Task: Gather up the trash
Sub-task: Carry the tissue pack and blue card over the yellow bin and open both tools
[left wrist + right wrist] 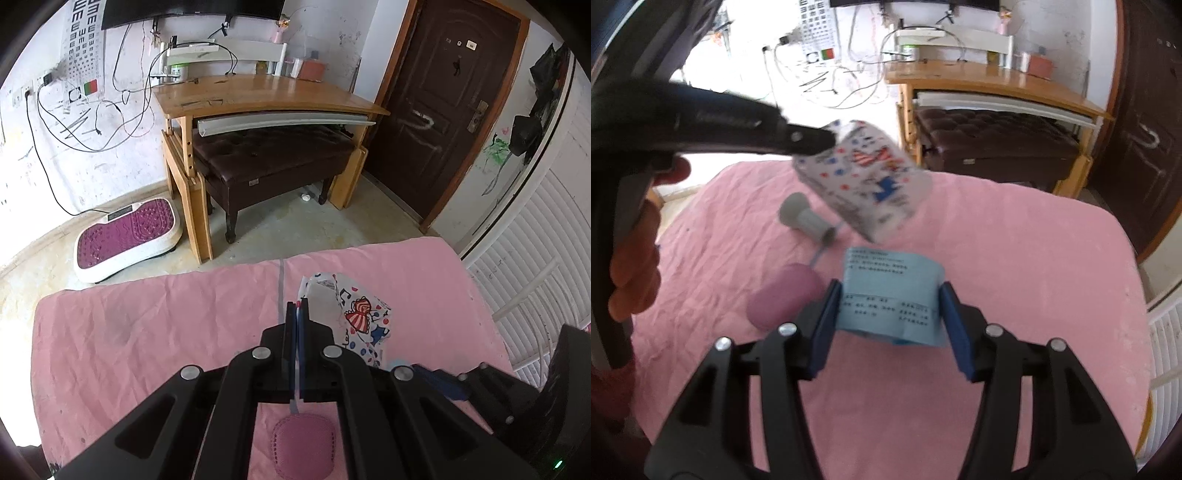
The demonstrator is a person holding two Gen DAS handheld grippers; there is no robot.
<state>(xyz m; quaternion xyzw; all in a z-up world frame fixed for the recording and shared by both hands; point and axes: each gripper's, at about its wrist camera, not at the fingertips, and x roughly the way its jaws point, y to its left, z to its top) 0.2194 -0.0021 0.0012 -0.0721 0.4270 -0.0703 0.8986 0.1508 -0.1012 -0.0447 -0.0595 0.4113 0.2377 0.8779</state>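
My left gripper (296,308) is shut on the rim of a white patterned bag (364,321) with red and blue cartoon prints, held above the pink tablecloth (147,332). In the right wrist view the left gripper (827,138) holds the bag (864,181) up in the air. My right gripper (888,295) holds a folded light blue printed paper (892,291) between its blue pads, just below the bag. A grey-white cylinder (807,219) and a pink pad (785,295) lie on the cloth.
A wooden desk (266,96) with a dark brown bench (269,155) under it stands beyond the table. A purple and white foot plate (129,236) lies on the floor at left. A dark door (443,103) is at right, a white louvred panel (535,266) beside the table.
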